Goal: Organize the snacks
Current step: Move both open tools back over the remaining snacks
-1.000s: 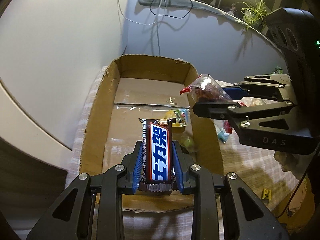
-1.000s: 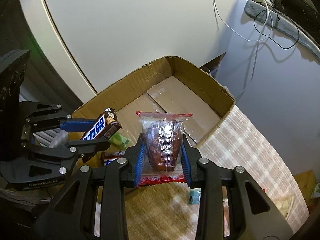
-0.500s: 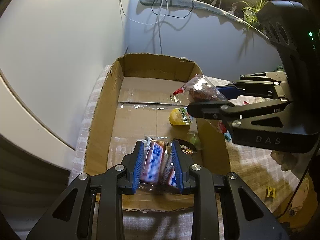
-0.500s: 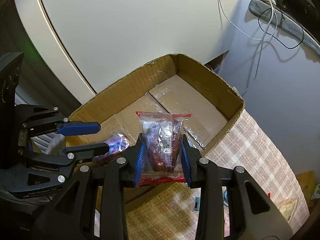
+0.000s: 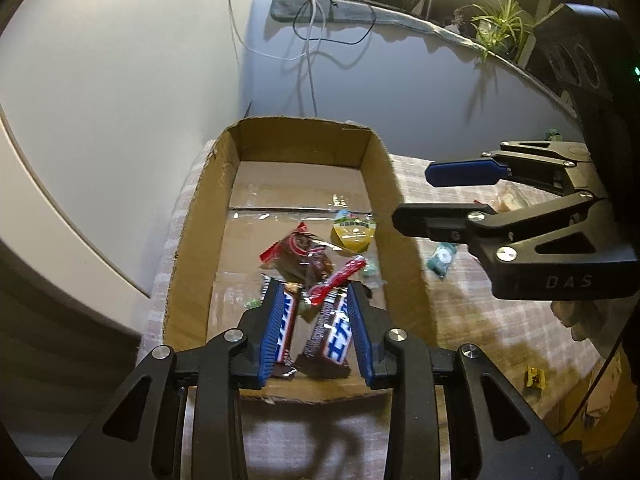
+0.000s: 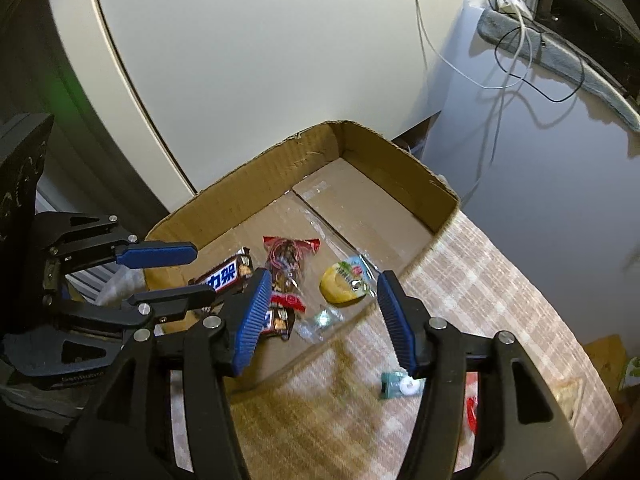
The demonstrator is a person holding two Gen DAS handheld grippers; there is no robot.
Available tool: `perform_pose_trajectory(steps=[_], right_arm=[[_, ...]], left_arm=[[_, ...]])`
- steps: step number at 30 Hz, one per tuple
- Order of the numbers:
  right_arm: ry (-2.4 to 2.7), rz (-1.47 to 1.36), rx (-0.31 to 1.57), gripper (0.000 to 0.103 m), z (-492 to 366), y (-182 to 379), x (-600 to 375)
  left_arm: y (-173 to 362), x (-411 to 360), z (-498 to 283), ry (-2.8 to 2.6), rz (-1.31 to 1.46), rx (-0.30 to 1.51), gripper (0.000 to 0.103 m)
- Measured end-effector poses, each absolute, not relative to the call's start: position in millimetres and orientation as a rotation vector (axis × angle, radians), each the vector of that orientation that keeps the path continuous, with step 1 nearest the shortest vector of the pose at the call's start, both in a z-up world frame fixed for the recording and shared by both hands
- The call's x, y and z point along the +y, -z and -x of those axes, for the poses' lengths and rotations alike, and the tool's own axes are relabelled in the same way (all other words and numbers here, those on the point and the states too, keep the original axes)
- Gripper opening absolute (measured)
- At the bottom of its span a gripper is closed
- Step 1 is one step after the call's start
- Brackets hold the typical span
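Note:
An open cardboard box (image 5: 192, 236) (image 6: 400, 184) stands on a checked cloth. Inside lie two brown-and-blue chocolate bars (image 5: 334, 334) (image 6: 222, 276), a clear red-edged packet of dark snack (image 5: 304, 260) (image 6: 286, 264) and a yellow jelly cup (image 5: 354, 234) (image 6: 344, 284). My left gripper (image 5: 316, 334) (image 6: 172, 272) is open and empty above the box's near end, over the bars. My right gripper (image 6: 320, 320) (image 5: 428, 196) is open and empty over the box's right wall.
On the cloth right of the box lie a teal-and-white candy (image 5: 440, 260) (image 6: 398, 386), a small yellow wrapper (image 5: 535, 376) and a red wrapper (image 6: 472, 408). A white wall and cables are behind the box. A plant (image 5: 500, 20) stands on the sill.
My left gripper opened and its chocolate bar dropped into the box. My right gripper opened too, and the red-edged packet fell into the box beside the bars.

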State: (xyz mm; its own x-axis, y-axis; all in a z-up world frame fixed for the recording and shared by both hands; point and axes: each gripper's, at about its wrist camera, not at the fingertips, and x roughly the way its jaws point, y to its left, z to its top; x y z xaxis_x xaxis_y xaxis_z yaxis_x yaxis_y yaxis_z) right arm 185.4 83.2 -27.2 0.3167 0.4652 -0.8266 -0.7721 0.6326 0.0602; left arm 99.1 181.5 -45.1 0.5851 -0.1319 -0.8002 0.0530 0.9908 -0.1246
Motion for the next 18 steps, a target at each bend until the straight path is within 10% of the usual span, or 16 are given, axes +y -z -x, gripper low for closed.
perform_pose_trajectory(steps=[18], right_arm=[[-0.679, 0.293, 0.935, 0.073, -107.8, 23.0, -68.3]], left_arm=[[39.9, 90.0, -74.3, 0.294, 0.008, 0.92, 0.031]])
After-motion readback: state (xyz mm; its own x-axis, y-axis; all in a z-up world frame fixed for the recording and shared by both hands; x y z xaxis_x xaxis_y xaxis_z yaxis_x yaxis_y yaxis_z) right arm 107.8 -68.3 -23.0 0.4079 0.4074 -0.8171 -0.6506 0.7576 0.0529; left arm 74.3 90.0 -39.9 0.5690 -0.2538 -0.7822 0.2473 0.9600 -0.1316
